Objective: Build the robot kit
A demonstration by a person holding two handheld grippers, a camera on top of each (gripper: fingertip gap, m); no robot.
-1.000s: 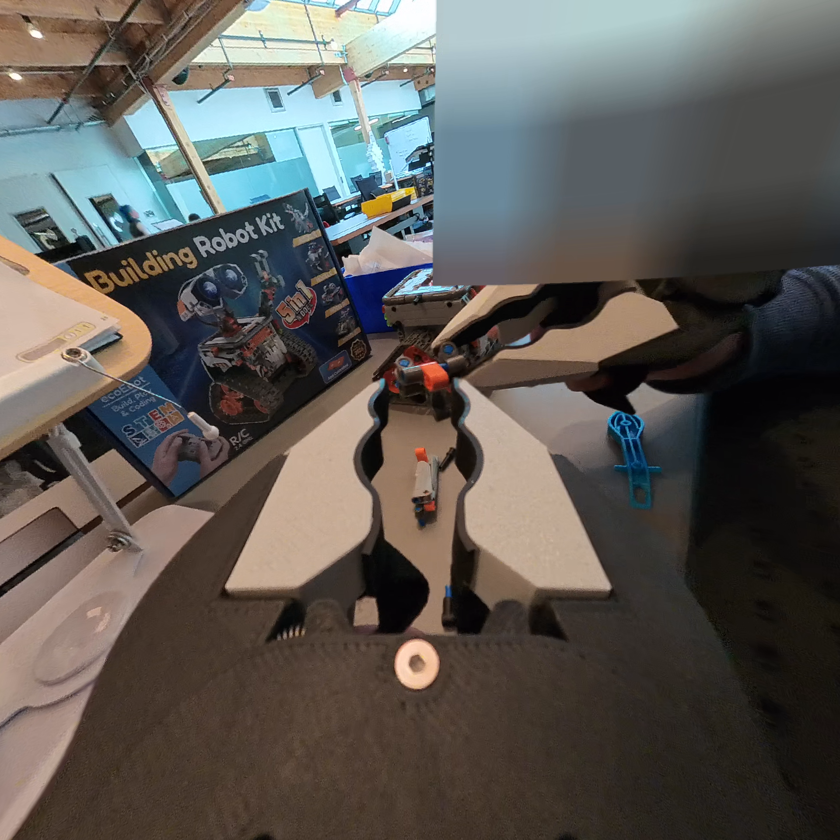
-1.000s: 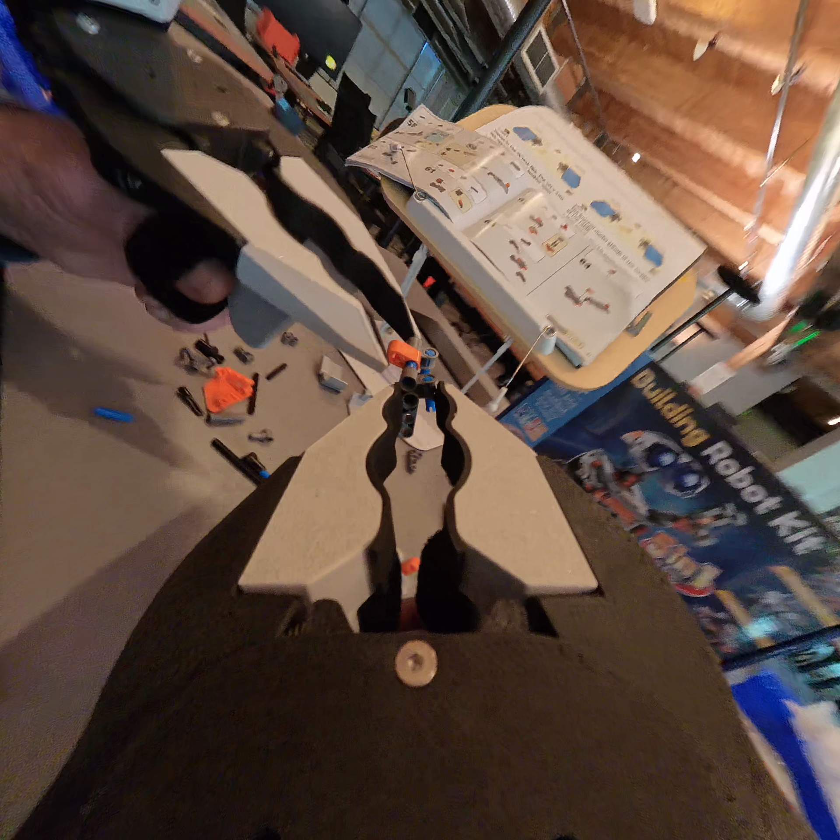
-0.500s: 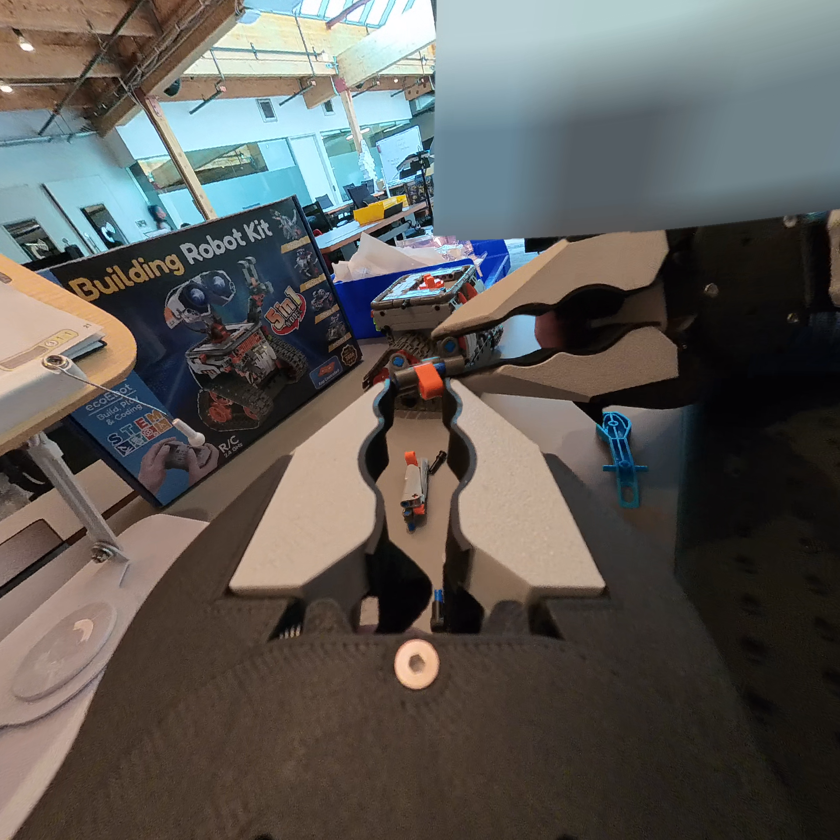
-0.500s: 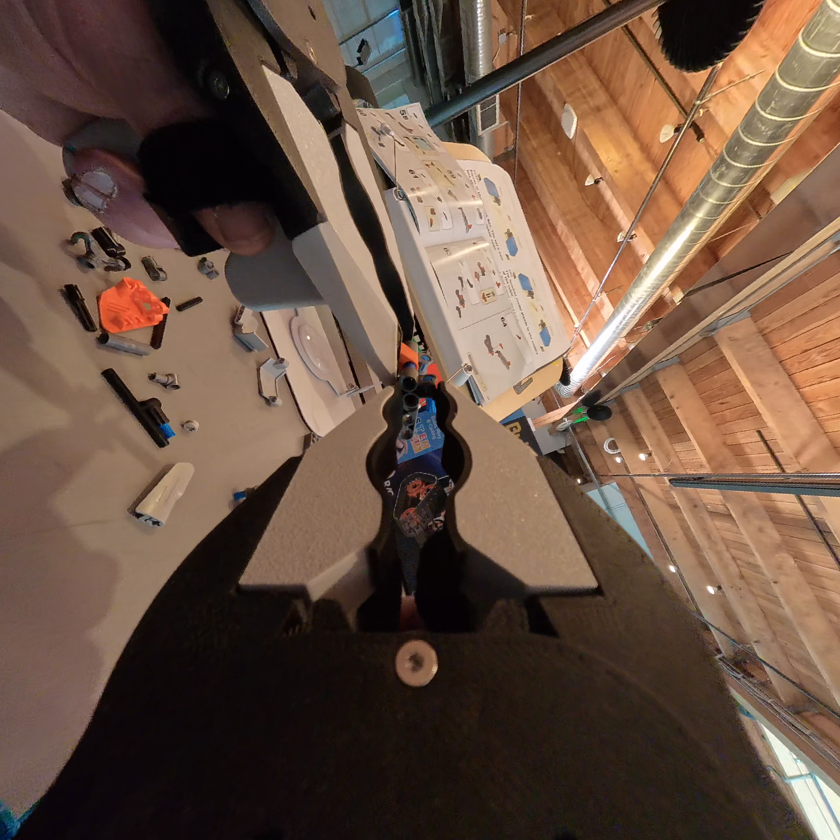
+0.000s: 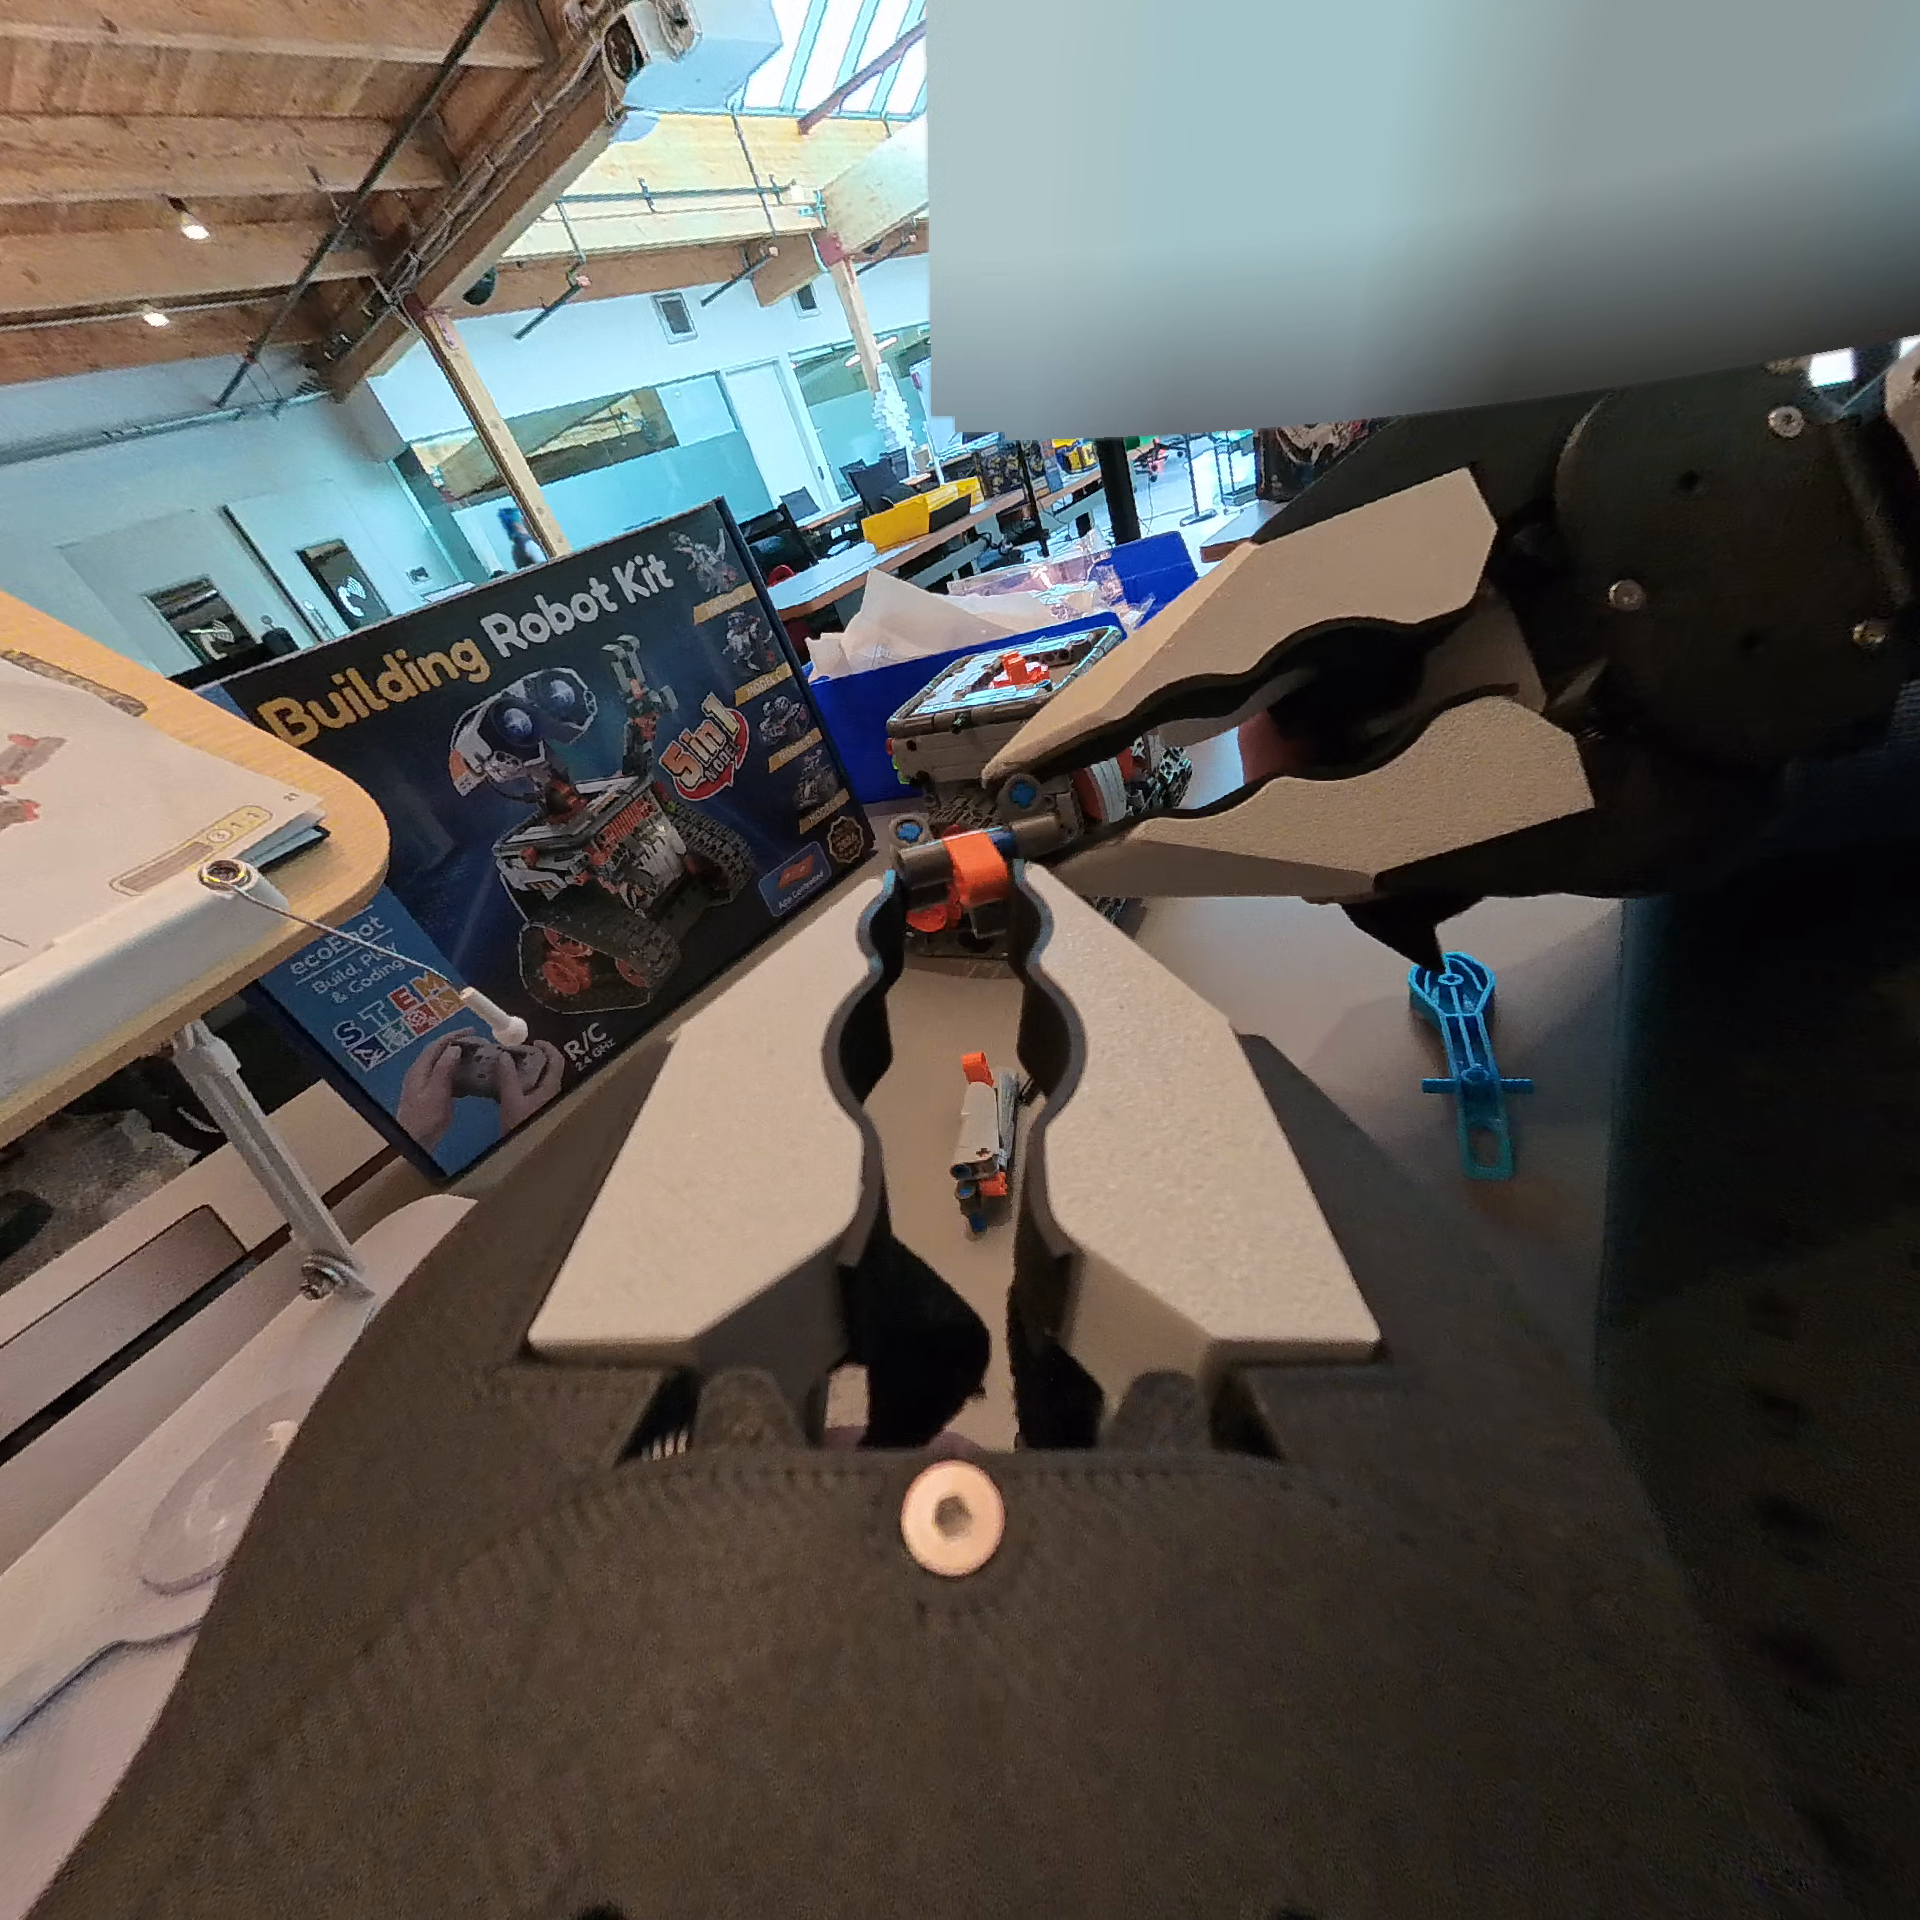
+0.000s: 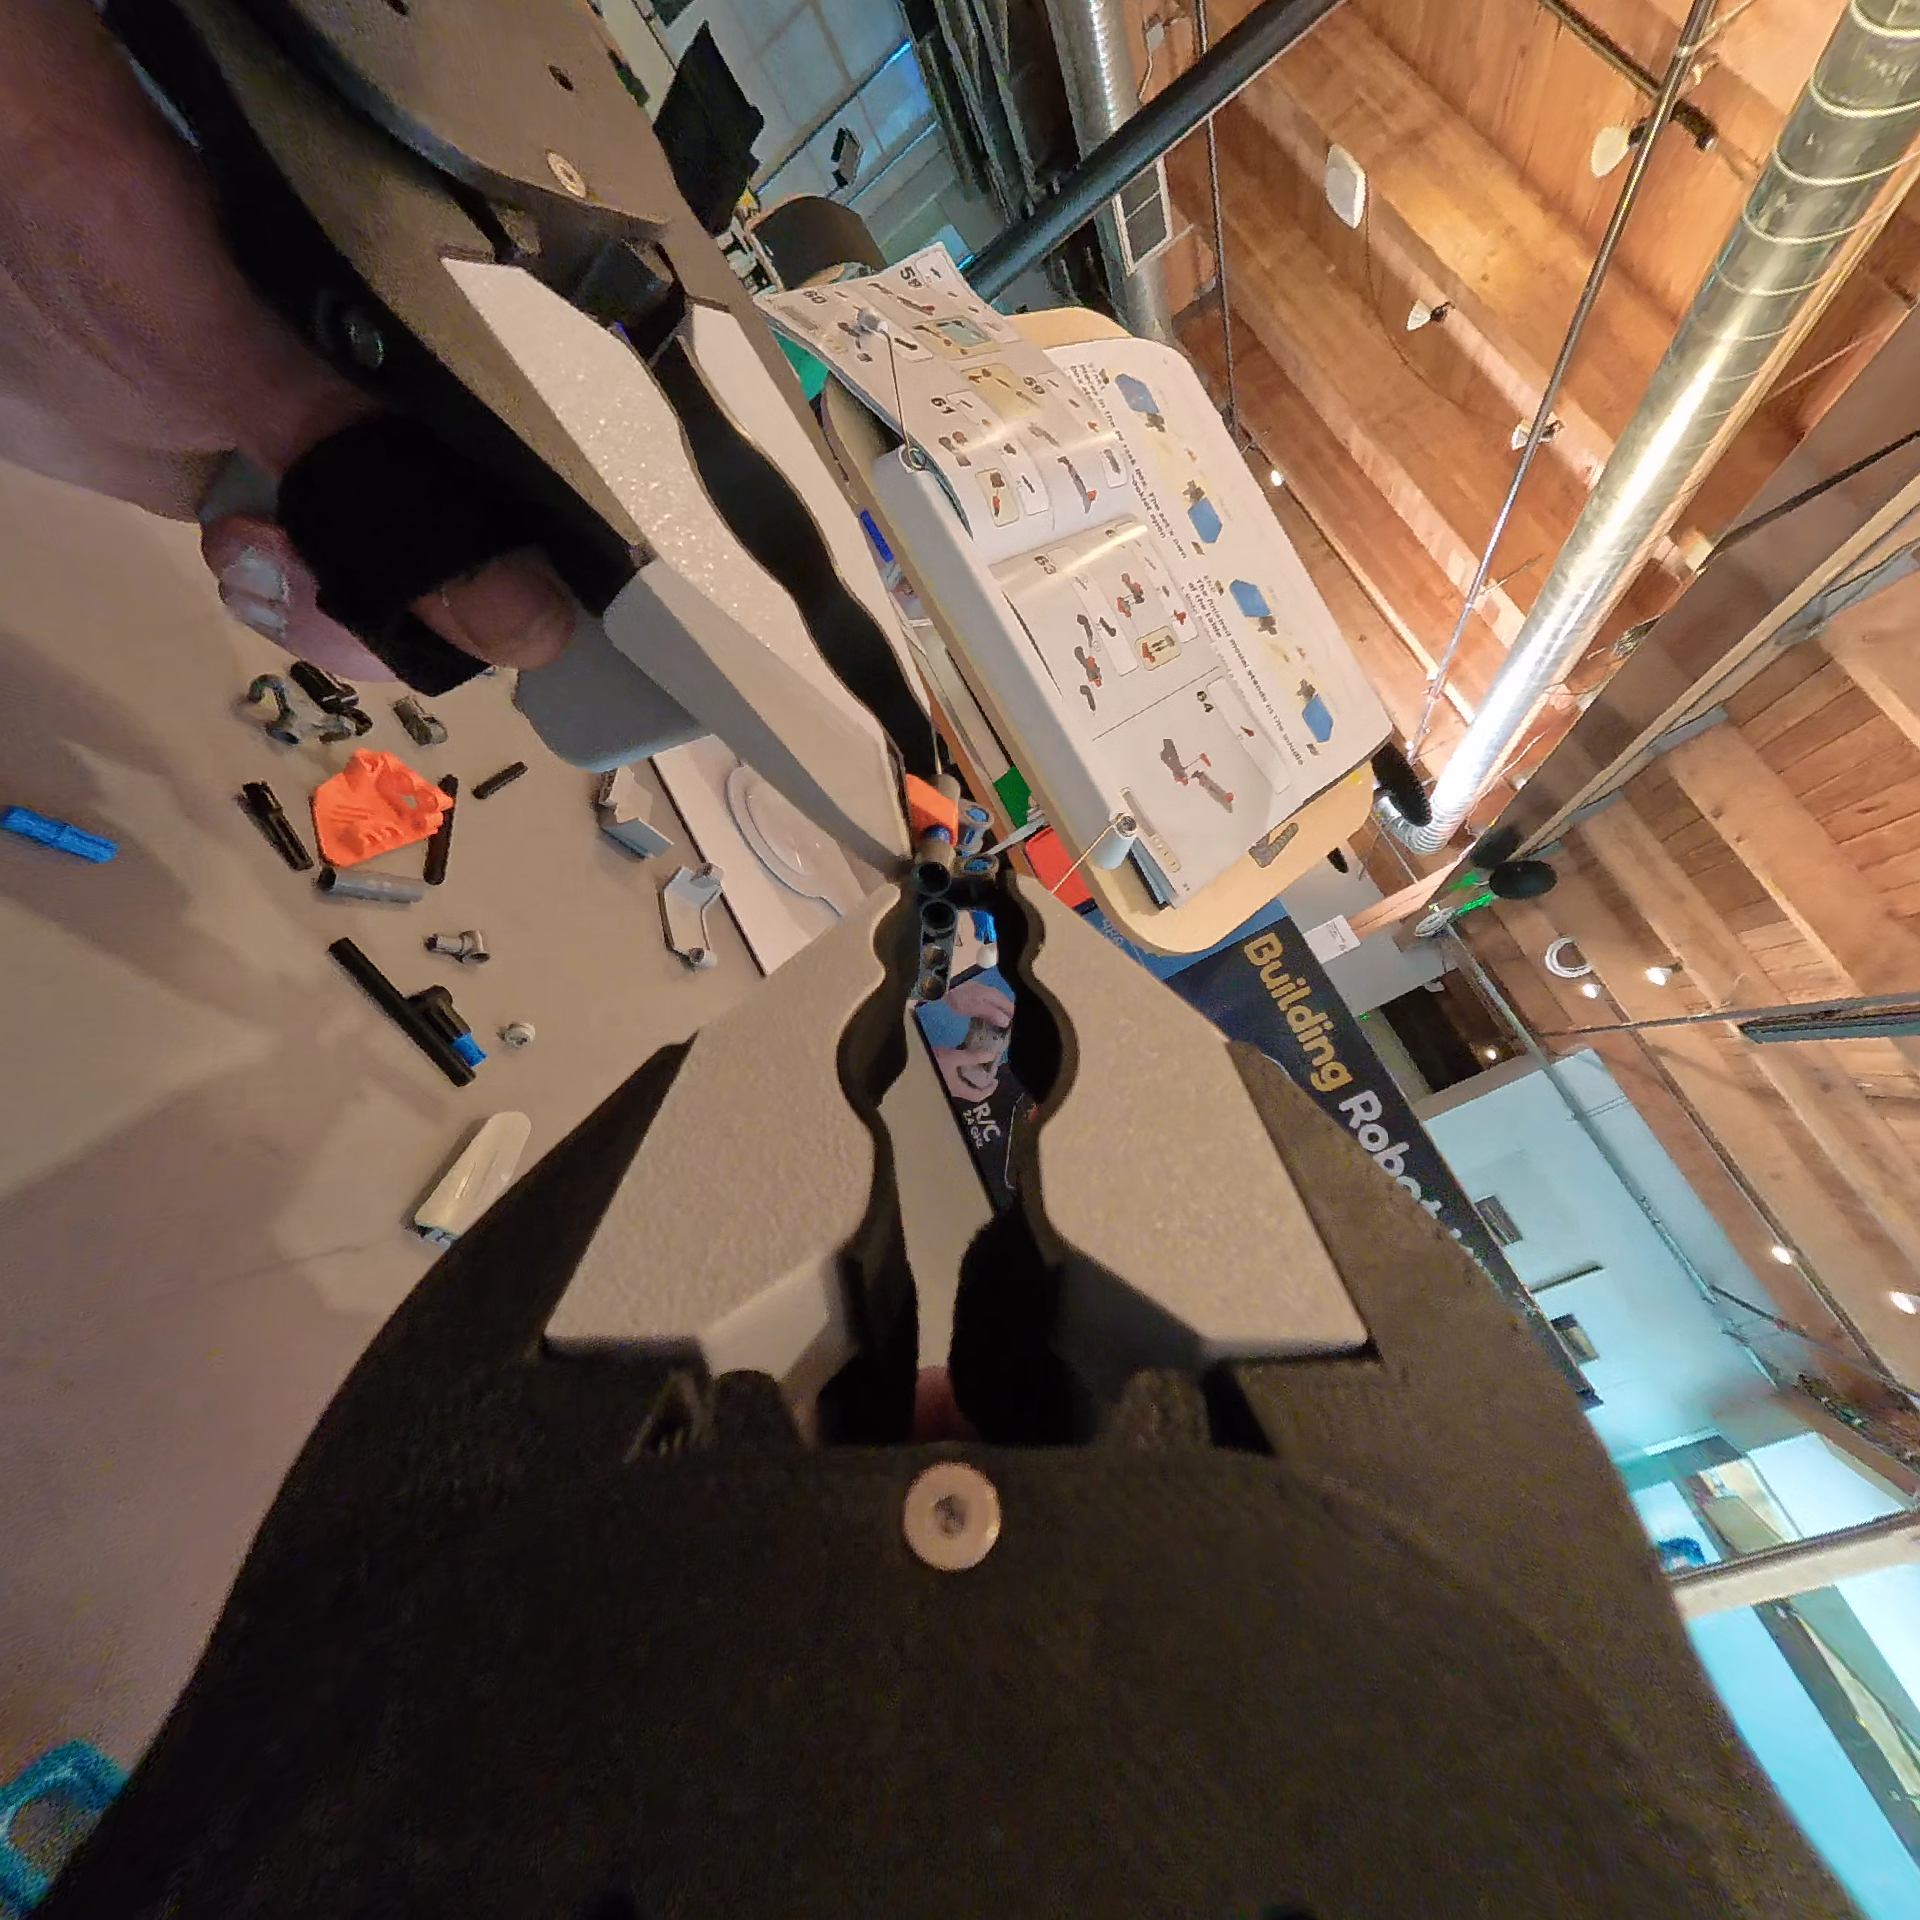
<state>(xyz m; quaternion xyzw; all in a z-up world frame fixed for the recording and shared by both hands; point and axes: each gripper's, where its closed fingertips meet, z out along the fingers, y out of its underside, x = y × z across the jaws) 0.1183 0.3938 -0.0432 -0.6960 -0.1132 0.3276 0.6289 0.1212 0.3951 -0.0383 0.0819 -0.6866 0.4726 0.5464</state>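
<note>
Two grippers (image 5: pixel 951 883) (image 6: pixel 940 883) — one small brick assembly (image 5: pixel 954 871)

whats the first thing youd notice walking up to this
Two grey tools meet tip to tip above the table: the left tool and the right tool both grip one small building-block assembly with an orange piece on it. Behind it to the left stands a large dark blue kit box picturing a tracked robot, with an open instruction booklet on a stand beside it. Loose black, grey and orange parts lie scattered on the grey table.
</note>
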